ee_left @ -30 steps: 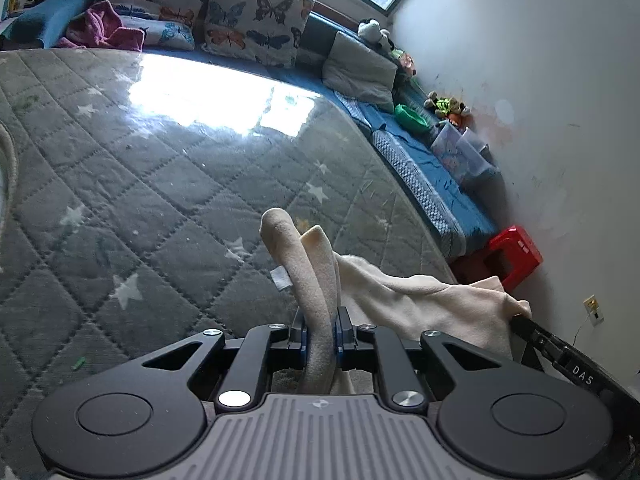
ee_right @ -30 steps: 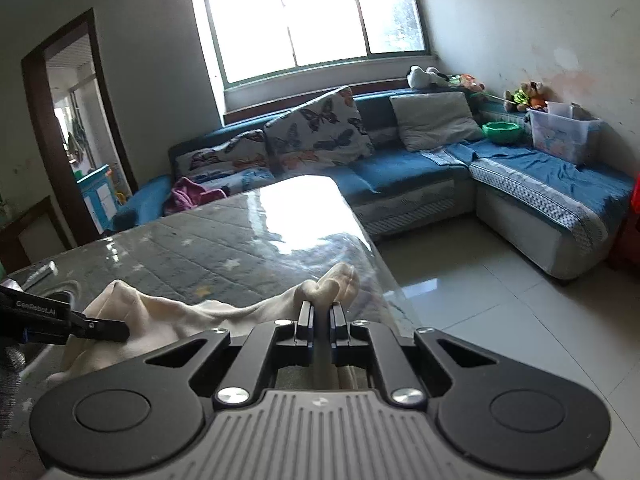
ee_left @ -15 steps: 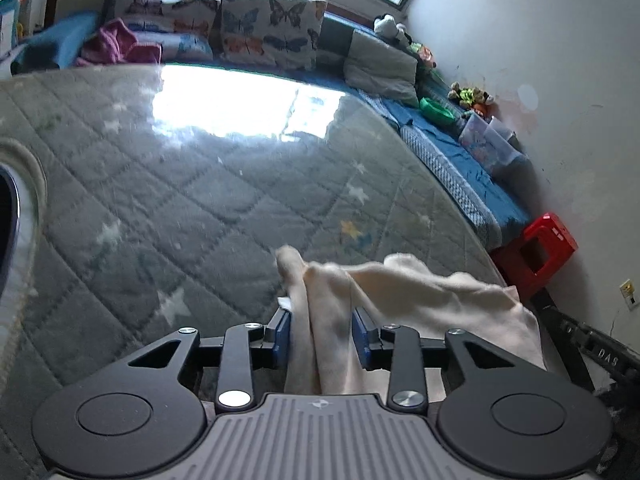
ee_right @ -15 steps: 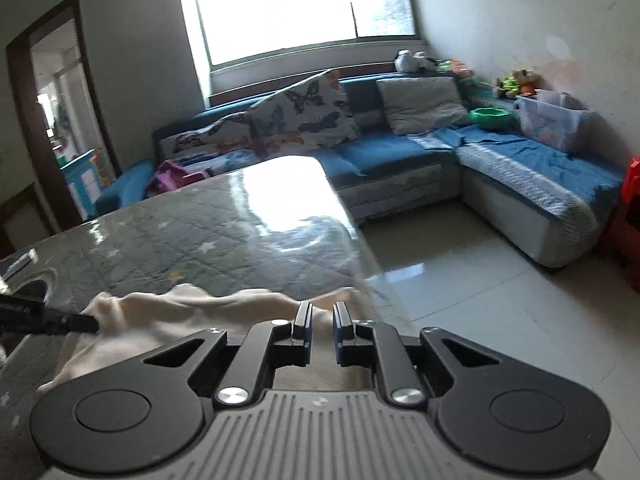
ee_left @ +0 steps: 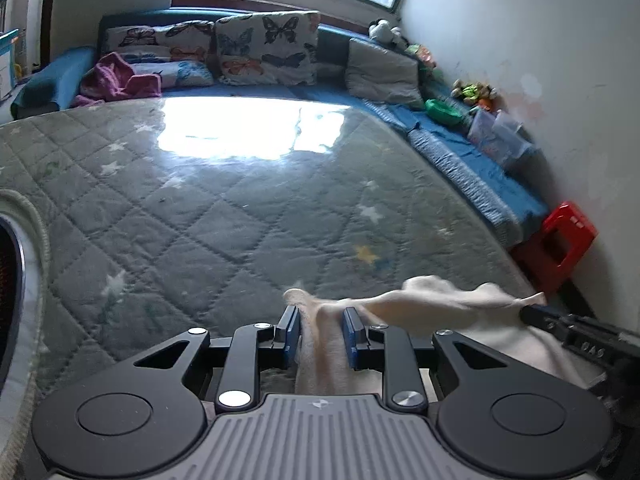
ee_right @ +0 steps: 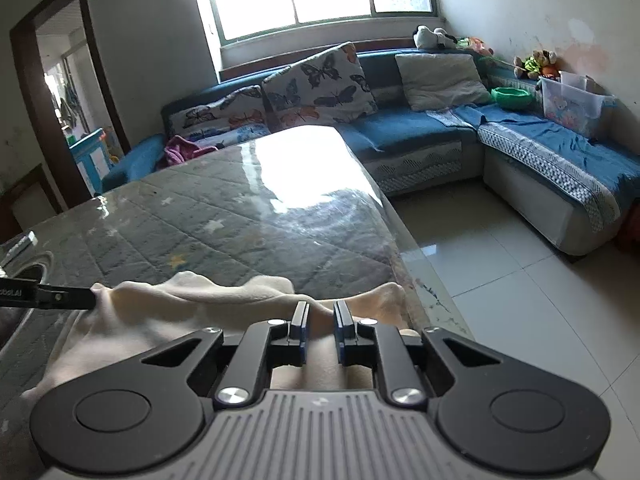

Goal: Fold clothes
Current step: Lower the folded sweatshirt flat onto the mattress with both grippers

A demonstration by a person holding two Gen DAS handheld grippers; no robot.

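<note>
A cream garment (ee_left: 432, 308) lies on the near edge of the grey quilted table (ee_left: 224, 208). It also shows in the right wrist view (ee_right: 192, 304). My left gripper (ee_left: 320, 330) is open, its blue pads standing apart on either side of a fold of the cloth. My right gripper (ee_right: 321, 330) is open too, with the cloth's edge lying between its pads. The right gripper's black fingers (ee_left: 560, 320) show at the garment's right end in the left wrist view. The left gripper's black tip (ee_right: 60, 298) touches the cloth's left corner in the right wrist view.
A blue corner sofa (ee_right: 420, 128) with butterfly cushions (ee_right: 320, 84) runs behind and right of the table. A red stool (ee_left: 560, 240) stands by the wall. A round metal-rimmed object (ee_left: 16, 280) sits at the table's left edge. Tiled floor (ee_right: 500, 272) lies right of the table.
Both grippers have opened and let go of the cream garment. The held-up folds have dropped and the cloth now lies lower on the table.
</note>
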